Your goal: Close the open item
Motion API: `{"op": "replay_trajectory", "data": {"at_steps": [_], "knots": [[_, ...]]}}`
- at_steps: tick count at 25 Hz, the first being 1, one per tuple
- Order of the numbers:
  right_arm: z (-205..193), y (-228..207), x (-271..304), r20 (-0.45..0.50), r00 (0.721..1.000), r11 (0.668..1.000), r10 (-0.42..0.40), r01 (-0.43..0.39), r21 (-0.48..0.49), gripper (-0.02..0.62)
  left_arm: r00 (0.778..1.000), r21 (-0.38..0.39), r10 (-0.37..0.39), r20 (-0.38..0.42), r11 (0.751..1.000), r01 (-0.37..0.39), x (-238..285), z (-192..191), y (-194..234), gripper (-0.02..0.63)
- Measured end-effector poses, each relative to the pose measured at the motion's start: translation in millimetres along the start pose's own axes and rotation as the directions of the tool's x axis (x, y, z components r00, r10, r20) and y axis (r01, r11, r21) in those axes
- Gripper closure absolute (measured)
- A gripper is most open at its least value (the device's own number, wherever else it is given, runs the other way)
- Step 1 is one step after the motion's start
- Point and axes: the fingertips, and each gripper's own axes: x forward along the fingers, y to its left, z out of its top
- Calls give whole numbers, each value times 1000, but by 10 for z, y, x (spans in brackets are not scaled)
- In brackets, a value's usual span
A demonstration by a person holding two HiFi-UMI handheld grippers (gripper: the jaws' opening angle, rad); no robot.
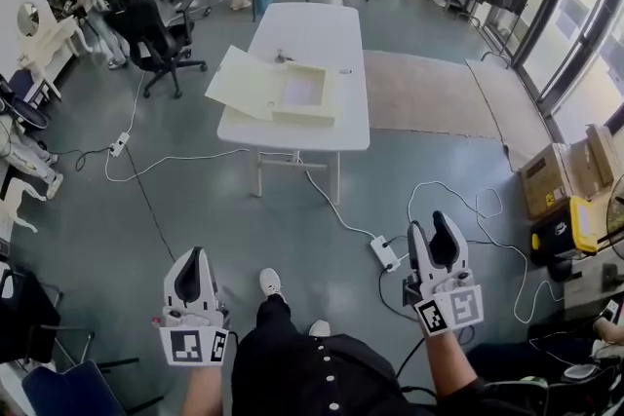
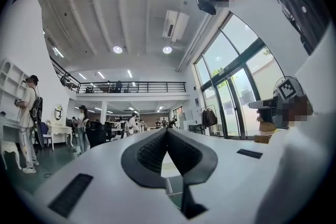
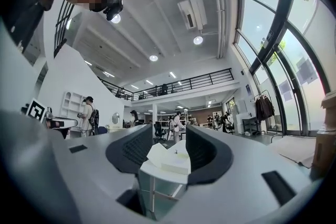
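Observation:
An open cream box [image 1: 297, 93] lies on the white table [image 1: 312, 29] far ahead, its lid flap [image 1: 244, 81] spread out to the left. My left gripper [image 1: 192, 255] is held low near my body, and its jaws meet at the tips with nothing between them [image 2: 167, 131]. My right gripper [image 1: 436, 225] is also low and far from the table, open and empty. Between its jaws [image 3: 169, 129] the right gripper view shows the distant box [image 3: 169, 159] on the table [image 3: 157, 174].
A small dark object [image 1: 283, 56] lies on the table behind the box. Black office chairs [image 1: 156, 29] stand to the left, and a rug [image 1: 429, 93] lies to the right. A power strip [image 1: 385, 253] and cables cross the floor ahead. Cardboard boxes [image 1: 546, 180] sit at the right.

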Motion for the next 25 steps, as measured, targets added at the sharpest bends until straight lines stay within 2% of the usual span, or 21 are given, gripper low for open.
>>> {"op": "replay_trajectory", "data": {"at_steps": [11, 25], "knots": [[-182, 67, 503, -28, 1000, 1000, -4, 4, 8, 379, 1000, -8, -9, -7, 1000, 9, 432, -129, 295, 589], [-318, 54, 1508, -47, 998, 999, -30, 31, 13, 388, 1000, -18, 2, -24, 1000, -2, 1255, -266, 886, 589]]}}
